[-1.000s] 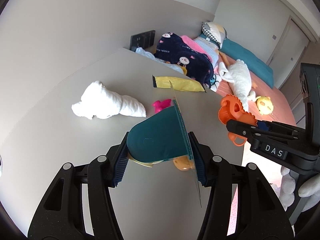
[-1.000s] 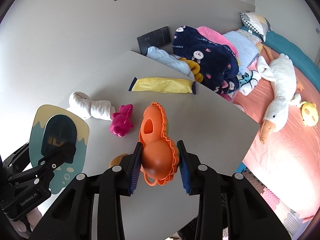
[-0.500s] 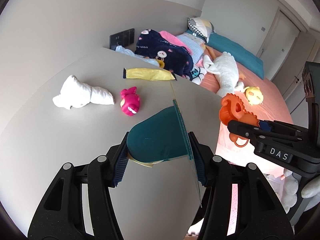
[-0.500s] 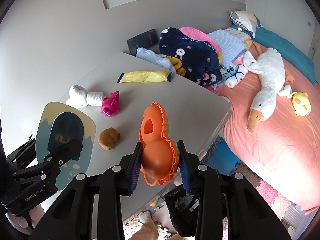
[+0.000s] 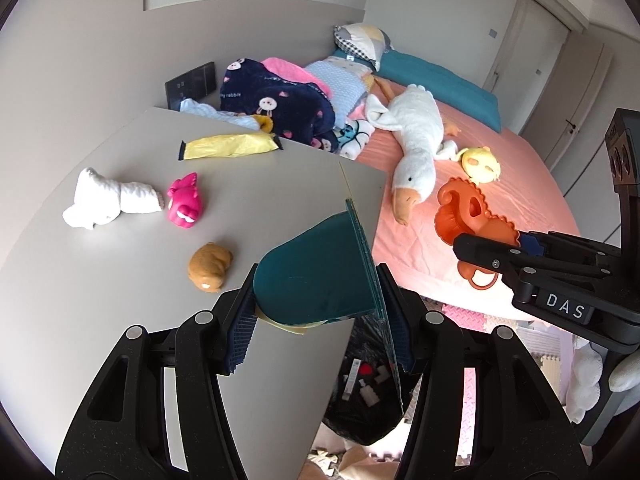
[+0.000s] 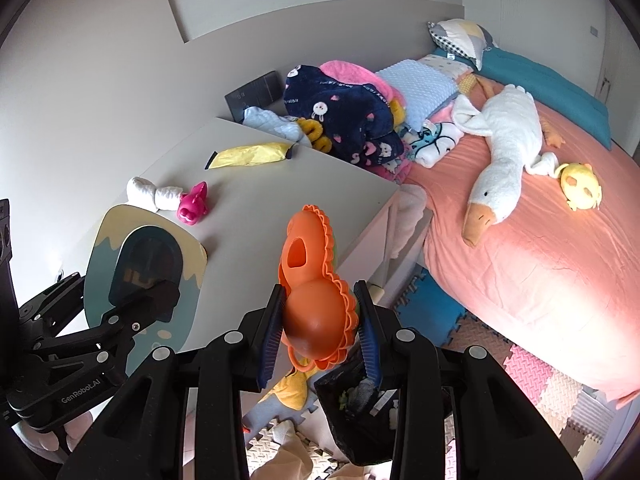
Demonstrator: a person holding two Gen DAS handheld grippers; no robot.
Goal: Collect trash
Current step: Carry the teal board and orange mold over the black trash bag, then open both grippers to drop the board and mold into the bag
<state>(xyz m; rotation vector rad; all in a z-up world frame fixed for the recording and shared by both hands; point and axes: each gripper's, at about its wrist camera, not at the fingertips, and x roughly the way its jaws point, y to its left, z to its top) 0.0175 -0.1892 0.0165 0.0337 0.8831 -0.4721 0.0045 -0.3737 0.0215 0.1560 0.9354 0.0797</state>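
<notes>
**Both loads poised above the bag**

Jaws of the left gripper (image 5: 316, 312) clamped a teal moulded plastic blister pack (image 5: 316, 276); the right gripper (image 6: 320, 320) clamped an orange scalloped plastic toy (image 6: 316, 292). Beside the tabletop (image 5: 120, 280), the black trash bag (image 6: 352, 412) lay directly below the right gripper, nearer.

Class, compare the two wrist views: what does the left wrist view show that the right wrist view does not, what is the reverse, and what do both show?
Only the left wrist view shows the small brown toy on the table and the doors at the far right.

Only the right wrist view shows the printed face of the teal package and the blue floor mat.

Both show the table, pink toy, rolled white towel, yellow wrapper, plush goose, black trash bag, the left claw gripping the package and the right claw gripping the orange toy.
</notes>
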